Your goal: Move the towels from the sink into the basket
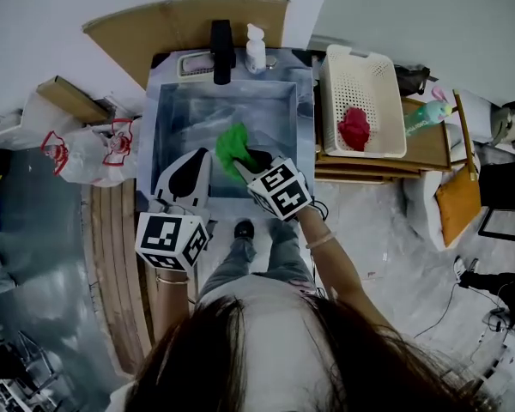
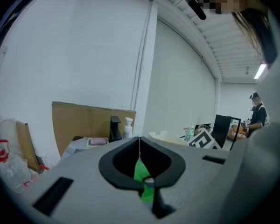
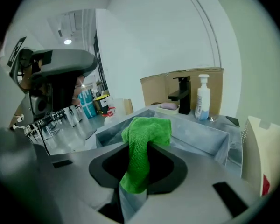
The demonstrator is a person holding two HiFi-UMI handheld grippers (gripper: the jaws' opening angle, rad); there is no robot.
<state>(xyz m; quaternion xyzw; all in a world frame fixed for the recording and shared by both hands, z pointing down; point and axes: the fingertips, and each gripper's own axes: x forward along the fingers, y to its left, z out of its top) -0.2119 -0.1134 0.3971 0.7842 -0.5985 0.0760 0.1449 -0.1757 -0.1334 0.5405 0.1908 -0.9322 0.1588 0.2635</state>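
A green towel (image 1: 233, 144) hangs above the steel sink (image 1: 197, 118), and my right gripper (image 1: 245, 166) is shut on it. In the right gripper view the towel (image 3: 147, 134) drapes from between the jaws of that gripper (image 3: 146, 142), its folded top over the sink basin (image 3: 200, 134). A red towel (image 1: 354, 129) lies in the white basket (image 1: 365, 71) to the right of the sink. My left gripper (image 1: 202, 155) hovers at the sink's front left, and its jaws (image 2: 139, 141) are shut with nothing between them. Through their gap the green towel (image 2: 141, 174) shows.
A black faucet (image 1: 221, 50), a soap bottle (image 1: 256, 50) and a soap dish (image 1: 193, 63) line the sink's back edge. The basket stands on a wooden board (image 1: 429, 144) with a green bottle (image 1: 427, 114). Plastic bags (image 1: 90, 153) lie at the left.
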